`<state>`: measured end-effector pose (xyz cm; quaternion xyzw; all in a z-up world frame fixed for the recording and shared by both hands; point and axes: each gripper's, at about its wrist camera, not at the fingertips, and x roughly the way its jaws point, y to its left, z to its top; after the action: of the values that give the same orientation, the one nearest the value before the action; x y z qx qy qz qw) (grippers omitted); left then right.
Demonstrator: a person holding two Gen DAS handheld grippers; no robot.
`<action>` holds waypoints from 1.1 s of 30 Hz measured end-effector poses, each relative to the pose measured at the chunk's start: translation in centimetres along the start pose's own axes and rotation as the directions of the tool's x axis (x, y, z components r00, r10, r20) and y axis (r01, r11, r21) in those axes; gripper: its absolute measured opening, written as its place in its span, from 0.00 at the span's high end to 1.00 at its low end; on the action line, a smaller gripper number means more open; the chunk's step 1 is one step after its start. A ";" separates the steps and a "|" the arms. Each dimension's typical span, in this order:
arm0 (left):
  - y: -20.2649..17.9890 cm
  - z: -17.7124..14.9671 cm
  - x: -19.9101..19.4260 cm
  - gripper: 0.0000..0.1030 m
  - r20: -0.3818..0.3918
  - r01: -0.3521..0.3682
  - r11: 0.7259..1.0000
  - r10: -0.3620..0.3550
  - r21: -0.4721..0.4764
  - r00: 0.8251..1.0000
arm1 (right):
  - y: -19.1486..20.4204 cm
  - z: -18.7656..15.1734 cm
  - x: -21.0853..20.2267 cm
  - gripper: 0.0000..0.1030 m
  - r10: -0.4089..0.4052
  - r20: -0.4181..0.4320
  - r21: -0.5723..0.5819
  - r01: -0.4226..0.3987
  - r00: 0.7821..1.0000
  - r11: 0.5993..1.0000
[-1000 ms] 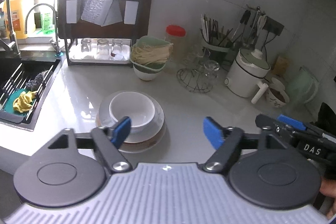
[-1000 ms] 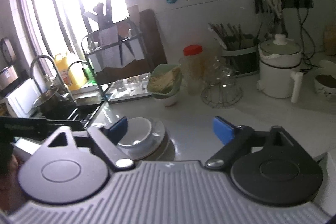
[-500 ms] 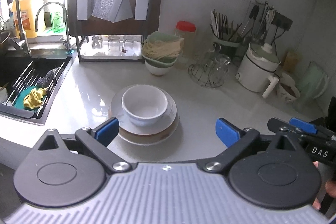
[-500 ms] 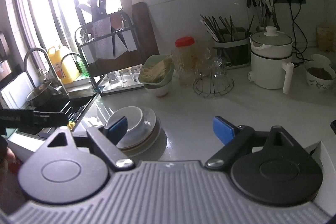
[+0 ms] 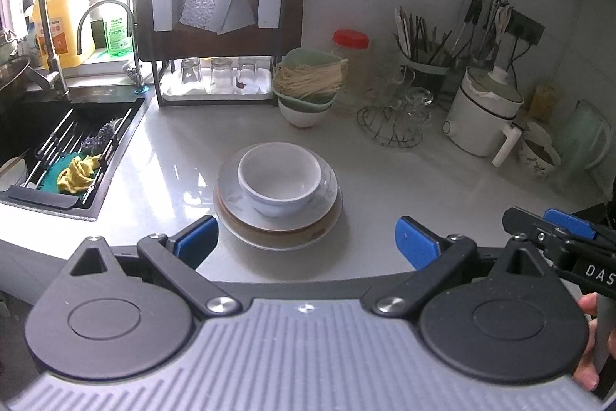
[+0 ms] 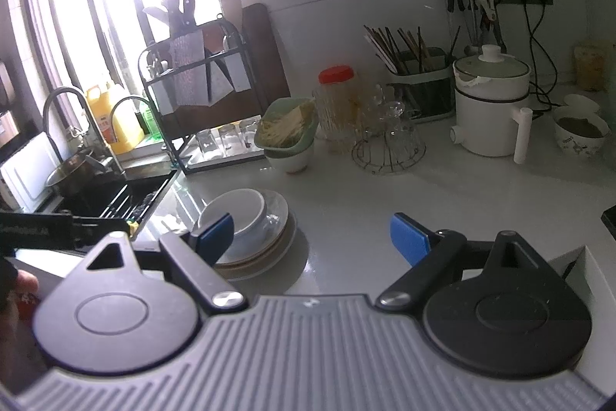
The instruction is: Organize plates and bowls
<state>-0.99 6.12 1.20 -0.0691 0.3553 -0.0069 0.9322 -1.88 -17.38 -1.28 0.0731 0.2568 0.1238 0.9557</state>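
One white bowl (image 5: 279,182) sits on apparently two stacked plates (image 5: 278,218); left gripper (image 5: 306,241) and right gripper (image 6: 312,237) both gape empty, the left's jaws having just widened.

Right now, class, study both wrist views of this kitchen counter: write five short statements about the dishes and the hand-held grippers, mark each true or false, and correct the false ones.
1. A white bowl sits on the stack of plates. True.
2. The left hand-held gripper is clamped on the bowl. False: its jaws have just been opening, with nothing between them.
3. The right hand-held gripper is open and holds nothing. True.
4. The red-lidded jar lies in the sink. False: it stands on the counter by the wall.
5. The bowl is full of noodles. False: it is empty.
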 end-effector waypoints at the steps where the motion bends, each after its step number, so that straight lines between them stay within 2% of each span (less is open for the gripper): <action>1: 0.0 -0.1 0.0 0.03 0.000 -0.005 1.000 0.005 0.001 1.000 | 0.1 -0.1 -0.2 0.13 0.001 0.003 -0.007 -0.001 1.000 1.000; 11: -1.1 0.1 0.1 0.03 0.025 -0.007 1.000 0.007 0.004 1.000 | -0.1 -0.6 -0.6 0.13 -0.002 -0.019 -0.009 0.002 1.000 1.000; 22: -1.8 0.9 -0.3 0.03 0.020 -0.064 0.998 0.063 0.015 0.998 | -0.6 0.3 -0.1 0.13 0.010 0.008 -0.002 -0.010 1.000 1.000; 27: -1.0 1.7 -0.1 0.03 0.044 -0.043 0.999 0.043 -0.005 0.998 | -0.6 0.6 1.4 0.13 0.021 -0.009 -0.005 -0.022 1.000 1.000; 33: -0.5 1.6 1.7 0.03 0.013 -0.025 0.999 0.025 0.027 1.000 | -0.2 0.3 2.5 0.13 0.016 -0.022 -0.006 -0.016 1.000 1.000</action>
<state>1.36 5.77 1.31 -0.0520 0.3502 0.0005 0.9353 0.40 -16.91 -2.25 0.0707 0.2662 0.1328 0.9521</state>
